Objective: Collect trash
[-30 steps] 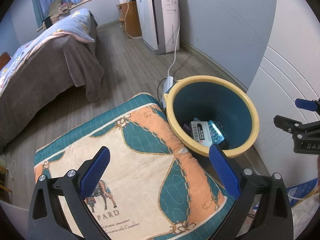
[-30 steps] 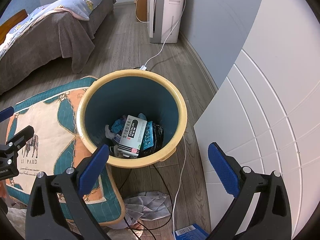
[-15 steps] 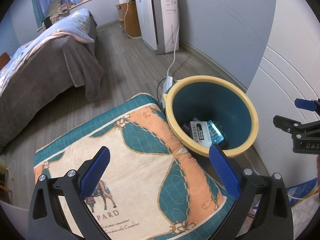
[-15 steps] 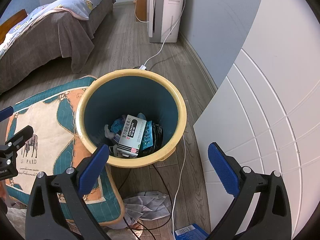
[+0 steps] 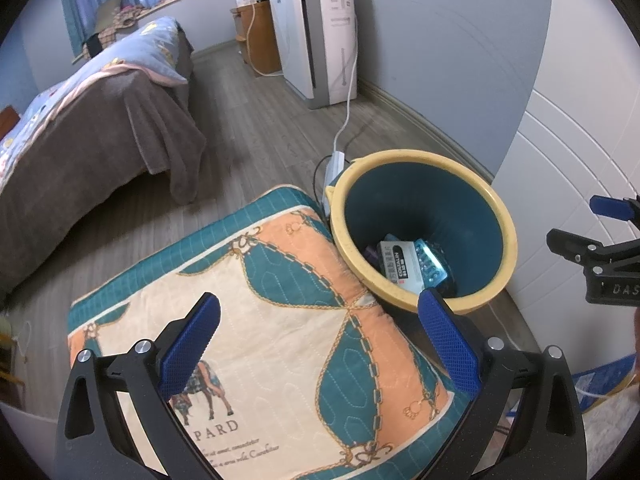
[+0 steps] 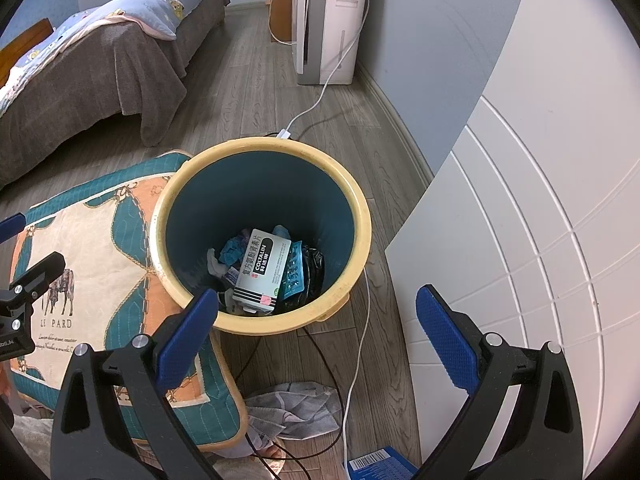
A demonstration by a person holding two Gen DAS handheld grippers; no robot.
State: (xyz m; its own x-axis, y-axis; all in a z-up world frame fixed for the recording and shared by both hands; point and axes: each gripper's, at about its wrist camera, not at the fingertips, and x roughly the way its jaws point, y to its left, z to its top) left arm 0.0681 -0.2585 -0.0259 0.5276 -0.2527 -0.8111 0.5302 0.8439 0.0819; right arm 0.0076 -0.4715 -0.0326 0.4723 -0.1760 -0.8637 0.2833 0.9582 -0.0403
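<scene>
A yellow-rimmed teal trash bin point(image 6: 362, 216) stands on the floor; it also shows in the left wrist view point(image 5: 508, 236). Inside lie a white medicine box point(image 6: 262, 272), a blue blister pack point(image 6: 294, 274), black plastic and crumpled scraps. My right gripper point(image 6: 316, 336) is open and empty, just above the bin's near rim. My left gripper point(image 5: 320, 340) is open and empty over a patterned cushion point(image 5: 280, 344), left of the bin. Each gripper shows at the edge of the other's view.
A bed with a grey blanket point(image 6: 92, 80) is at the far left. A white appliance point(image 6: 328, 20) stands by the wall with a cable running to the bin. A white panelled door point(image 6: 540, 220) is on the right. A grey cloth point(image 6: 288, 412), black wires and a blue box point(image 6: 376, 464) lie on the floor.
</scene>
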